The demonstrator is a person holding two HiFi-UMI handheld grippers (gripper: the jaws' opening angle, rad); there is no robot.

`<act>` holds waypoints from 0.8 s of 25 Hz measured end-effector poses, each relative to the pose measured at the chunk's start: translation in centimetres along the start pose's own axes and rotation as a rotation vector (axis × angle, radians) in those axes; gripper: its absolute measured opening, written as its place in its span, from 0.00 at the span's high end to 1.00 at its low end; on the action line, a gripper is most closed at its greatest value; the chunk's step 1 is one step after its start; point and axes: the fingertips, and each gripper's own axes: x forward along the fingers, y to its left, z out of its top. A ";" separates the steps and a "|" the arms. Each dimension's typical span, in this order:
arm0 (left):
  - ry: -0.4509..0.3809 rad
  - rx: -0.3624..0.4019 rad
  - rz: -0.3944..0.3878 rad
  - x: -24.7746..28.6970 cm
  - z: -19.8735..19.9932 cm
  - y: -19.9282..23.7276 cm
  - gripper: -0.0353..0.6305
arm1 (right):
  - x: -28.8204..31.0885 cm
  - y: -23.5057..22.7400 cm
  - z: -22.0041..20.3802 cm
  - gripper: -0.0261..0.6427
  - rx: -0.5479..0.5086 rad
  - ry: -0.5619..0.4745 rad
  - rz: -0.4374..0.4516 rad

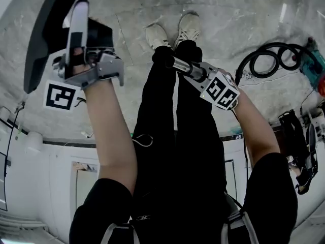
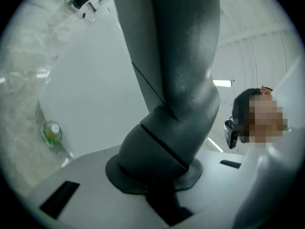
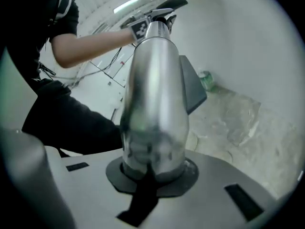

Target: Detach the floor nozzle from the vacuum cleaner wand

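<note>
Firstly, nozzle [image 1: 44,32]: dark and broad, held up at the upper left of the head view with its flat body tilted. Its grey neck [image 2: 178,89], bent at an elbow joint, ran out between the jaws of the left gripper [image 1: 84,47]. Those jaws were clamped on the neck's base.

Wand [image 3: 153,94]: a short silver tube, seized at its near end by the right gripper [image 1: 199,75], whose jaws were closed tight round it. In the head view it pointed up and left, with its free end over the black trousers [image 1: 177,136]. A strip of floor [image 1: 127,19] showed between that end and the nozzle, so the two looked apart. In the right gripper view the left gripper's marker cube [image 3: 139,30] sat just beside the wand's far end. A grey wedge stood behind the tube to its right, and what it belonged to could not be told.

Person: bare forearms and black sleeves, with white shoes [image 1: 157,34] side by side on the pale marbled floor, beyond the wand's end.

Hose [image 1: 271,60]: a black coil on the floor at the right, well apart from both grippers.

Tool [image 1: 315,65]: teal, just beside the hose at the picture's edge. Its kind was unclear.

Bottle [image 2: 51,133]: small and green, on the floor at the foot of a white wall [image 2: 90,89]. It also showed in the right gripper view.

Frame [image 1: 299,151]: black, at the right edge of the head view, near the person's right arm. Its kind was unclear.
</note>
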 end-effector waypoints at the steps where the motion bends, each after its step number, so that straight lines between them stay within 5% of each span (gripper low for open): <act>1: -0.020 0.017 0.001 0.3 2.1 0.6 0.84 | -0.3 0.1 -2.0 0.88 0.010 0.041 -0.010; 6: 0.067 0.147 0.096 -0.5 2.0 2.9 0.84 | -1.4 -3.3 -3.0 0.88 -0.034 0.070 -0.162; 13: 0.026 -0.049 0.165 -2.4 -1.8 5.3 0.84 | -2.4 -6.7 -1.4 0.88 0.007 0.020 -0.310; 20: 0.040 -0.057 0.175 -1.8 -3.5 4.9 0.84 | -1.2 -6.0 -2.2 0.88 -0.018 0.056 -0.318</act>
